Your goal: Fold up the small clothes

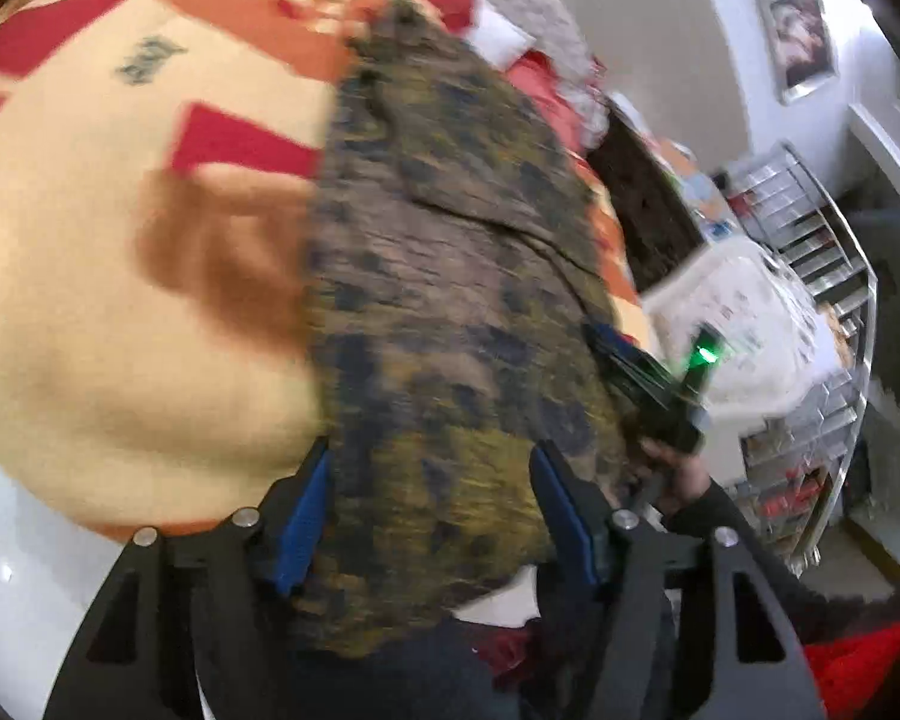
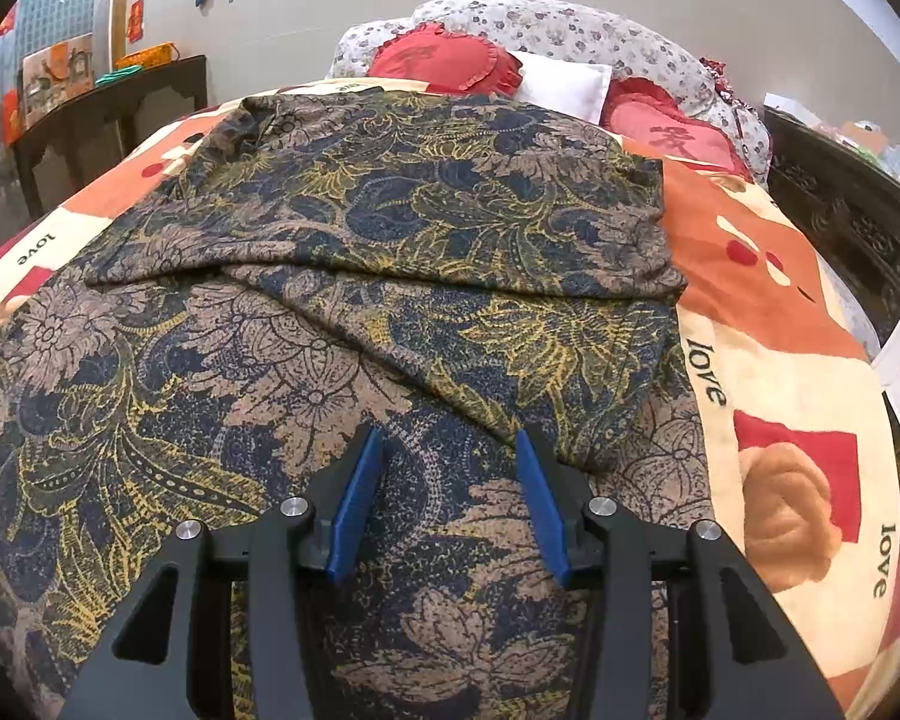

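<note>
A floral garment (image 2: pixel 354 276) in brown, navy and yellow lies spread on the bed, with one part folded over across its far half. My right gripper (image 2: pixel 447 450) is open just above the garment's near part, its blue pads apart, nothing between them. In the blurred left wrist view the same garment (image 1: pixel 450 300) runs between the open fingers of my left gripper (image 1: pixel 432 468); I cannot tell whether the fabric touches the pads. The right gripper (image 1: pixel 648 384) shows at the garment's right edge with a green light.
The bed has a cream, red and orange bedspread (image 2: pixel 780 330) printed with "love". Red heart cushions (image 2: pixel 444 60) and a white pillow (image 2: pixel 564 84) lie at its head. A dark side table (image 2: pixel 102 114) stands left, dark carved furniture (image 2: pixel 846 222) right, clear shelving (image 1: pixel 810 252) beyond.
</note>
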The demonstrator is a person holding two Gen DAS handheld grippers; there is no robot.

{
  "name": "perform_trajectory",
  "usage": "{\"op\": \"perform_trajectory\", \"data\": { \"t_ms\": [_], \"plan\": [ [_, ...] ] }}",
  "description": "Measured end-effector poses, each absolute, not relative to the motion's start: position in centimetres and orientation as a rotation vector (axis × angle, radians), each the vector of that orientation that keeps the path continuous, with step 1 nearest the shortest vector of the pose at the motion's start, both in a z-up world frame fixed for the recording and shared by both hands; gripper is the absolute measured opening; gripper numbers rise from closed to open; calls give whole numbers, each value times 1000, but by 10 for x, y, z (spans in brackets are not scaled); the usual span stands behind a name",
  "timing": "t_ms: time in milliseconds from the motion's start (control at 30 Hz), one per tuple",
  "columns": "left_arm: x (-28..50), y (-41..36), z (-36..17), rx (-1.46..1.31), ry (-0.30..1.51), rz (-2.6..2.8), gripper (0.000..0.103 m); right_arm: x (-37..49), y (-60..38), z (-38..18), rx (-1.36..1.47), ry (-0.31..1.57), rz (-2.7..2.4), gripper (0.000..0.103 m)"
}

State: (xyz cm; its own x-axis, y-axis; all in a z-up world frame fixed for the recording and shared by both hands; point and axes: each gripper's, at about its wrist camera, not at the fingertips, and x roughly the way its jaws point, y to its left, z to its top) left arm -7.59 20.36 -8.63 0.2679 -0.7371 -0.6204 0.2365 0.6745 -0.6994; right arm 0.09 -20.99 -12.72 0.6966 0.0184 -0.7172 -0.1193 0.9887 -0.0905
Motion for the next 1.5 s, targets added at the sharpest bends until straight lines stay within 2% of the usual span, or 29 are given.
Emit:
{"op": "perform_trajectory", "data": {
  "t_ms": [200, 300, 333, 467, 633, 1000, 1100, 1133, 1200, 1367, 1500],
  "plan": [
    [-83, 193, -85, -481, 1147, -771, 68, 1, -210, -127, -134, 798, 78, 48],
    [-77, 213, -90, -572, 1136, -693, 69, 1, -210, -127, -133, 796, 78, 48],
    [-78, 213, -93, -596, 1148, -718, 72, 1, -210, -127, -134, 796, 77, 48],
    [-88, 181, -90, -492, 1193, -808, 74, 1, -210, -127, -133, 796, 78, 48],
    [-76, 200, -88, -532, 1156, -701, 70, 1, -210, -127, -132, 797, 78, 48],
    [-81, 218, -81, -606, 1085, -703, 68, -1, -211, -127, -130, 805, 79, 48],
    [-80, 218, -84, -591, 1087, -675, 60, 3, -212, -125, -115, 823, 83, 49],
    [-80, 217, -85, -574, 1093, -670, 54, 4, -213, -125, -108, 830, 86, 49],
    [-80, 211, -87, -535, 1109, -656, 44, 6, -216, -123, -74, 840, 114, 57],
    [-78, 200, -94, -402, 1131, -562, 26, 9, -209, -118, -132, 897, 113, 57],
    [-80, 198, -93, -357, 1113, -535, 26, -12, -231, -89, -122, 883, 52, 57]
  ]
}}
